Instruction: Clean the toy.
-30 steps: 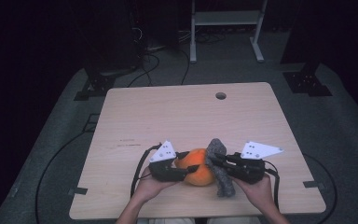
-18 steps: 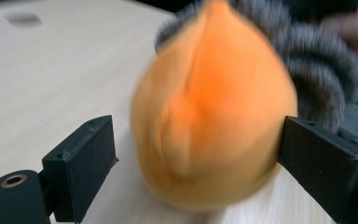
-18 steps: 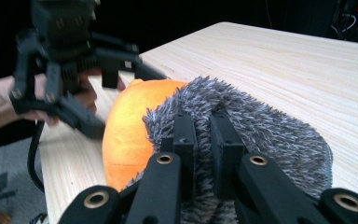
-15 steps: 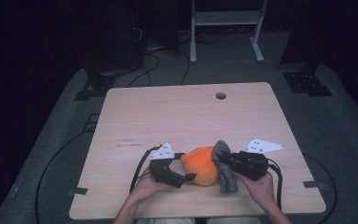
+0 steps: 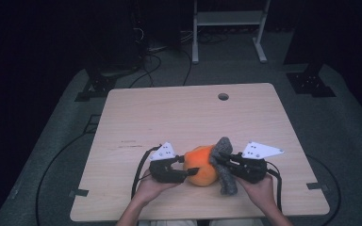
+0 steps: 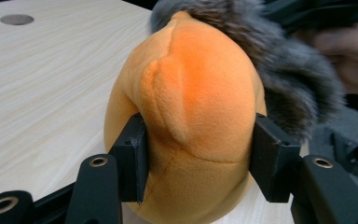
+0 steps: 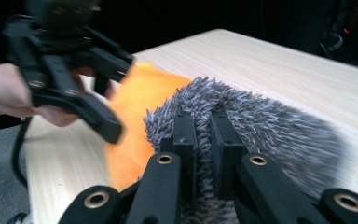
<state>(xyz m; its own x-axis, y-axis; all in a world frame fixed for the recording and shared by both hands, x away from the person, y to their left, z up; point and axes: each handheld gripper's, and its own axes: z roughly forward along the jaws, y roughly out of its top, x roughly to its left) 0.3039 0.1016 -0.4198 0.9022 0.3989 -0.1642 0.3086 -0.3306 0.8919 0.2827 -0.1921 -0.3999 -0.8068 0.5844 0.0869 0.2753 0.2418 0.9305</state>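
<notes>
An orange plush ball (image 5: pixel 201 170) with a grey furry tail (image 5: pixel 226 181) sits near the table's front edge, between both hands. My left gripper (image 5: pixel 187 165) comes in from the left. Its jaws have just been closing, and the pads (image 6: pixel 133 151) now press into both sides of the orange plush (image 6: pixel 196 102). My right gripper (image 5: pixel 218 160) comes in from the right, shut tight on the grey fur (image 7: pixel 270 130), its two jaws (image 7: pixel 204 135) almost together with fur pinched between them. The fur (image 6: pixel 284 79) drapes over the ball's far side.
The light wooden table (image 5: pixel 184 117) has a round cable hole (image 5: pixel 223 96) at the back. Both hands rest at the front edge. Cables (image 5: pixel 141 169) trail from the grippers. A white stand (image 5: pixel 226 28) and black equipment bases (image 5: pixel 311 82) are on the dark floor behind.
Half a second ago the left jaws stood wide off the orange plush; now they are squeezed onto it again. The right gripper kept its hold on the grey fur.
</notes>
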